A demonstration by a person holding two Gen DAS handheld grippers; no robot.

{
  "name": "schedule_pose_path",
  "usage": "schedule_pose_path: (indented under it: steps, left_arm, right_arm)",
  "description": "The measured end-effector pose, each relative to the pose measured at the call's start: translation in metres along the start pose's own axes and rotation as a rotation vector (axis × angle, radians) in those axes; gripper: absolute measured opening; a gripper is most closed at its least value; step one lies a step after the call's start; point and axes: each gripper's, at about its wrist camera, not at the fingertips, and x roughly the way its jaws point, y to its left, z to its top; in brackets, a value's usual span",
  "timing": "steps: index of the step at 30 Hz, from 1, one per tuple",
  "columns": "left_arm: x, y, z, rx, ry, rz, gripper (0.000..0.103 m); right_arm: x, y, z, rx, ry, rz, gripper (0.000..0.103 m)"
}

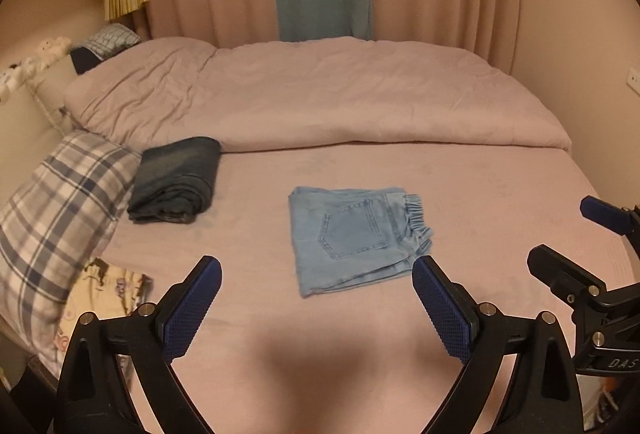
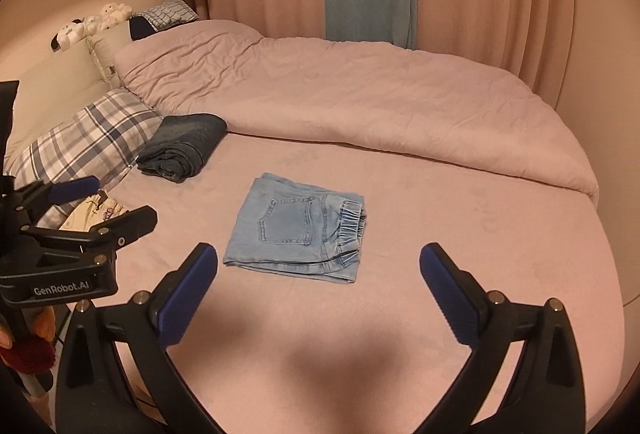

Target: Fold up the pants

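Light pants [image 1: 352,234] lie folded mid-frame on the bed [image 1: 500,194], apparently done; left gripper [image 1: 316,308] and right gripper [image 2: 318,294] are released, nothing held, clear of cloth

We cannot count the layers in the folded light-blue denim pants [image 1: 352,234]; its underside lies against the pink bed sheet [image 1: 480,202]. The dark-blue folded jeans [image 2: 182,146] hide part of the plaid grey-and-white pillow [image 2: 84,138] behind them. A cream printed cloth [image 1: 104,286] beside that pillow is half covered, its pattern too blurred for us to read. The small white plush toys [image 2: 92,22] on the headboard are too small to make out. In the left wrist view the right gripper [image 1: 568,234] is cut by the picture's edge; its lettering breaks off. A red fuzzy object [image 2: 28,356] at the lower left is unidentifiable.
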Motion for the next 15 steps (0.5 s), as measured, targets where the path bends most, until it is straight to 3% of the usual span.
schedule_pose_path:
  steps: [15]
  left_arm:
    - [0.0046, 0.0024, -0.0016, 0.004, 0.011, 0.008, 0.096]
  right_arm:
    - [0.0045, 0.0019, 0.0016, -0.006, 0.025, -0.012, 0.102]
